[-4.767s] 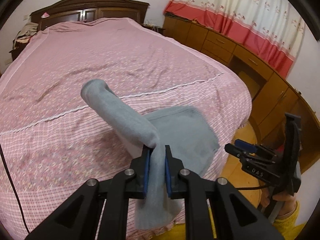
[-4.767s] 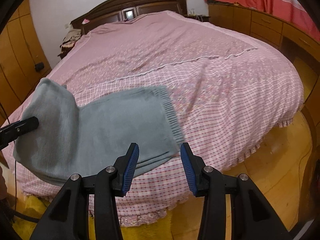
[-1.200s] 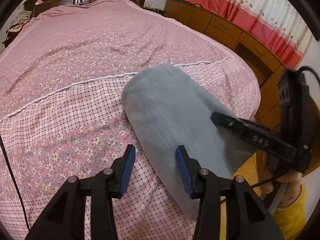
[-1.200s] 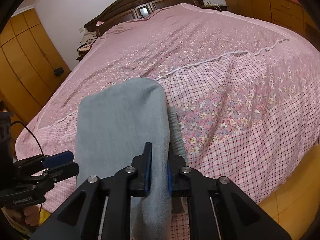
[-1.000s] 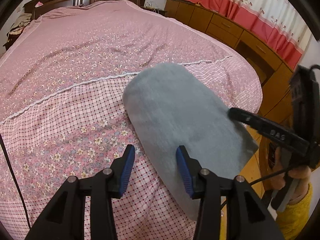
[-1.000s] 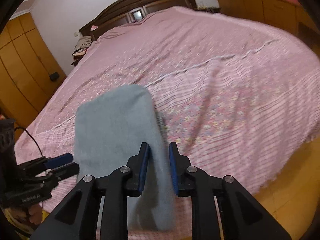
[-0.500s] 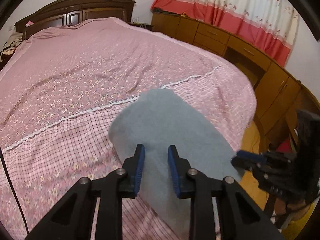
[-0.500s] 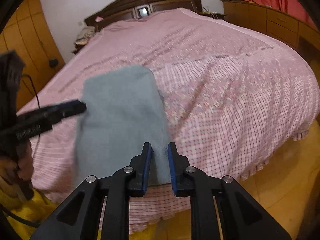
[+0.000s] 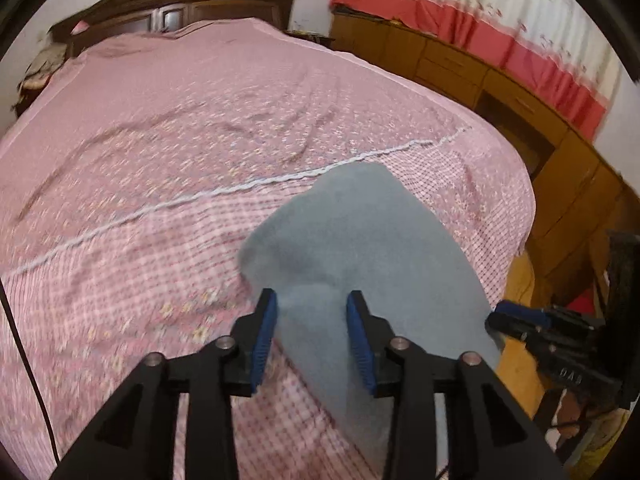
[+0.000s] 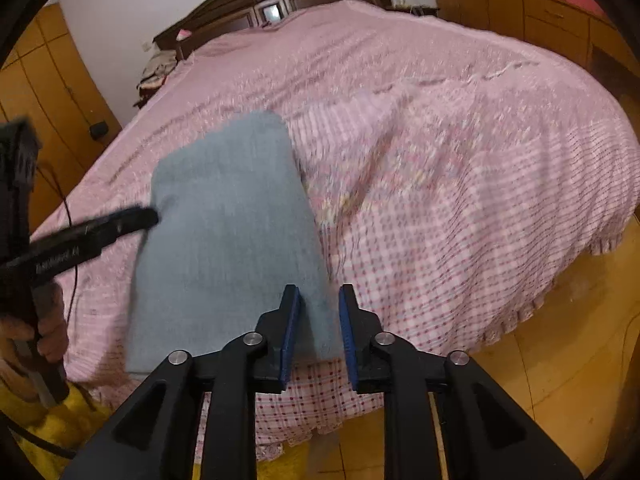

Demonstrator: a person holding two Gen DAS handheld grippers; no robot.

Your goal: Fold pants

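1. The jaws of the left gripper [image 9: 312, 336] are seen parted, with a clear gap between the blue pads; nothing is clamped between them.
2. The grey pants [image 9: 372, 248] are seen through that gap, folded into a compact stack; whether the pads touch the cloth cannot be told.
3. The jaws of the right gripper [image 10: 318, 332] are likewise held apart, the near right corner of the pants [image 10: 228, 224] lying between the pads without being pinched.
4. In the right wrist view the left gripper [image 10: 96, 232] is seen at the left edge of the stack, its tip at or just beside the cloth.
5. In the left wrist view the right gripper [image 9: 560, 356] is seen to the right of the stack, beyond the edge of the bed.
6. The pants are laid near the foot edge of the bed [image 9: 160, 128], on the checked band of the pink floral bedspread [image 10: 460, 160].
7. Both views are blurred.
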